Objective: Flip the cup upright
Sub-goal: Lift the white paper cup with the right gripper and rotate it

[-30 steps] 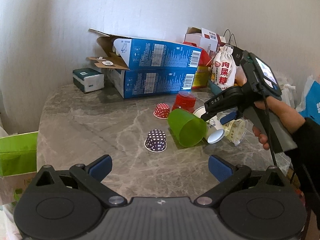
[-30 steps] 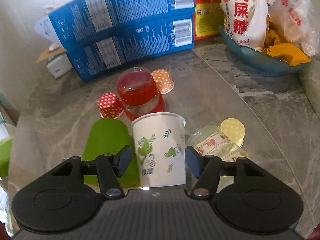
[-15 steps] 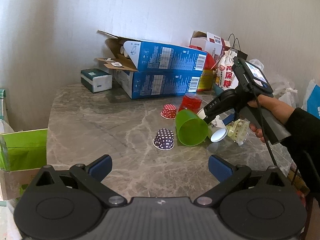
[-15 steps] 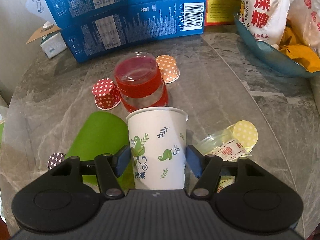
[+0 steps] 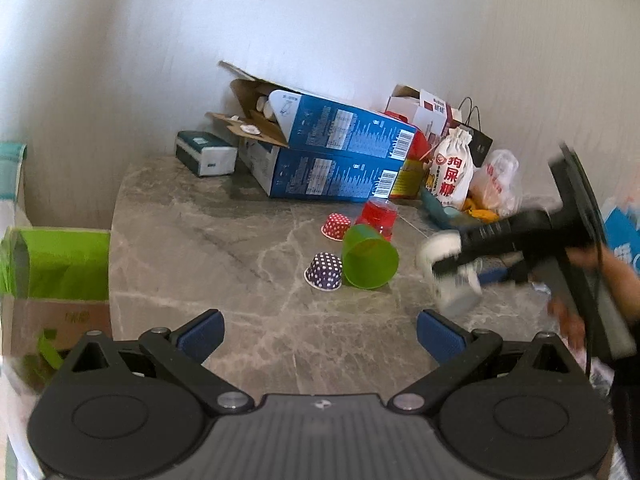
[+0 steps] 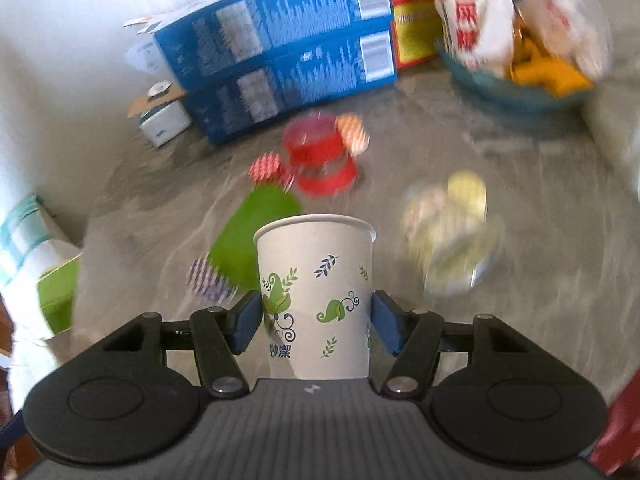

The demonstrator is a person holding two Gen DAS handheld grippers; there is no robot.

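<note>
My right gripper (image 6: pixel 316 326) is shut on a white paper cup (image 6: pixel 316 292) with green leaf prints, gripping its sides; the rim points away from the camera. In the left wrist view the same cup (image 5: pixel 448 268) is blurred, held in the air above the marble table (image 5: pixel 240 272) by the right gripper (image 5: pixel 460 268). A green plastic cup (image 5: pixel 370 258) lies on its side at the table's middle. My left gripper (image 5: pixel 318 330) is open and empty near the table's front edge.
Small dotted paper cups (image 5: pixel 325 270), a red jar (image 5: pixel 380 216) and a clear patterned cup (image 6: pixel 452 240) sit around the green cup. Blue cartons (image 5: pixel 332 160), a tissue box (image 5: pixel 206 158) and a bowl with bags (image 5: pixel 460 196) line the back wall.
My right gripper has lifted the paper cup off the table and pulled it back toward the front right, moving fast. My left gripper has drawn back and risen.
</note>
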